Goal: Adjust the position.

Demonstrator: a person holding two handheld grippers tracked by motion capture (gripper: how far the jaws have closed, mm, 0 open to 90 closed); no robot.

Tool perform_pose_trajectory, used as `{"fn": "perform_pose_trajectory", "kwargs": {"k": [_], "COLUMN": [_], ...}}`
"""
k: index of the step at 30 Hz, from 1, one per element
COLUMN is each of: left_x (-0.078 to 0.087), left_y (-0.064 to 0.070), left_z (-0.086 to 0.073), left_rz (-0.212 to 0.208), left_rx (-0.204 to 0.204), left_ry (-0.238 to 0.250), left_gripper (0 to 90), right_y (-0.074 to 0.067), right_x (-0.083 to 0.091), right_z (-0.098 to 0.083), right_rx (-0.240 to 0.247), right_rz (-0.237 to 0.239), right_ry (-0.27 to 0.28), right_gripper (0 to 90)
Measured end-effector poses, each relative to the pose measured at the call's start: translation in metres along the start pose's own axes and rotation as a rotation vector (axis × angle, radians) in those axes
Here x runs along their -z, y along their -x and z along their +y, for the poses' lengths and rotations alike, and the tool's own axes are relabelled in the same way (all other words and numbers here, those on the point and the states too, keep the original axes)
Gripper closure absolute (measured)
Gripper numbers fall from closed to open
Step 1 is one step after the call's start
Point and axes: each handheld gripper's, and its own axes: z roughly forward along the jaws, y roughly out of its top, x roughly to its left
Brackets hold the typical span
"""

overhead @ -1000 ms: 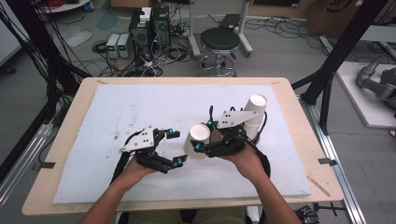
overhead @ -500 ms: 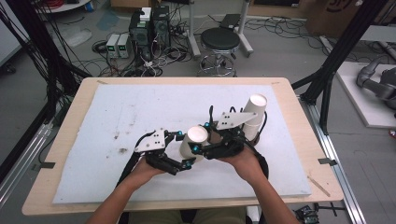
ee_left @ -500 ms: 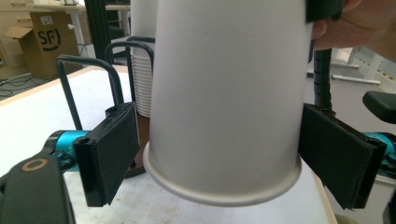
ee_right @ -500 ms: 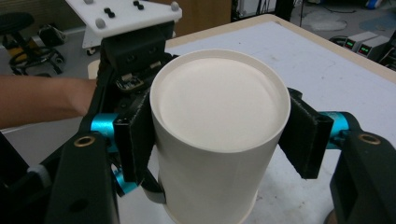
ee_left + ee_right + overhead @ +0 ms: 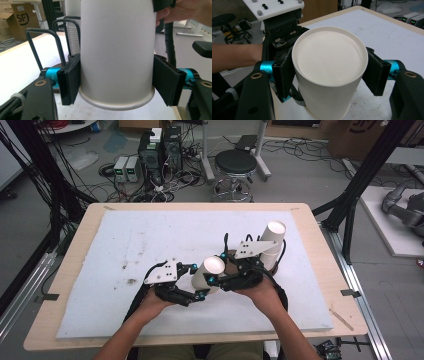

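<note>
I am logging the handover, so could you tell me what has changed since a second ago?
The left gripper moved right to the white paper cup and its jaws have just been closing onto it. The right gripper stayed put, gripping the cup, and the stack of cups behind is unchanged.

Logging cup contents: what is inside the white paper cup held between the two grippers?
Cannot tell. The right gripper view shows the paper cup by its closed, recessed base; the left gripper view shows its wall, and its mouth stays hidden.

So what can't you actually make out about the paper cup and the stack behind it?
- Paper cup: closed end cut off by the top edge of the left gripper view.
- Its rim, right gripper view: hidden behind its own body.
- Cup stack, high view: lower part hidden by the right claw; cup count unclear.
</note>
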Motion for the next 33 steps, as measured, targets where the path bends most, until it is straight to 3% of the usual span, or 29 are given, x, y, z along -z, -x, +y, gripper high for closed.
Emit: {"fn": "perform_pose_trajectory", "kwargs": {"k": [3,6,10,16,19,22,28,31,32,33], "left_x": [0.001,0.004,0.005,0.005,0.005,0.004,0.000,-0.001,-0.002,-0.002], "left_y": [0.000,-0.002,-0.003,-0.002,-0.002,-0.002,0.002,0.003,0.004,0.004], "left_z": [0.002,0.007,0.012,0.020,0.022,0.021,0.020,0.019,0.018,0.018], "left_rz": [0.003,0.012,0.013,0.004,-0.001,-0.013,-0.048,-0.059,-0.067,-0.071], "left_rx": [-0.003,-0.002,-0.024,-0.062,-0.071,-0.070,-0.082,-0.086,-0.090,-0.091], "left_ry": [-0.015,-0.066,-0.157,-0.275,-0.316,-0.343,-0.353,-0.359,-0.364,-0.365], "left_gripper": [30.2,30.3,30.3,30.5,30.6,30.7,30.7,30.6,30.6,30.5], "right_y": [0.000,0.001,0.005,0.009,0.010,0.007,0.003,0.003,0.003,0.002], "right_x": [0.000,0.002,0.008,0.008,0.005,-0.001,-0.019,-0.024,-0.026,-0.028], "right_z": [0.000,0.001,0.004,0.012,0.017,0.021,0.017,0.014,0.011,0.010], "right_rx": [0.009,0.006,0.044,0.163,0.192,0.248,0.314,0.323,0.322,0.322], "right_rz": [0.000,-0.022,-0.025,-0.024,-0.006,0.016,0.045,0.061,0.099,0.114], "right_ry": [-0.006,-0.002,-0.008,-0.124,-0.165,-0.246,-0.384,-0.406,-0.429,-0.436], "right_gripper": [31.0,20.4,20.3,20.3,20.3,20.3,20.4,21.8,28.8,29.6]}}
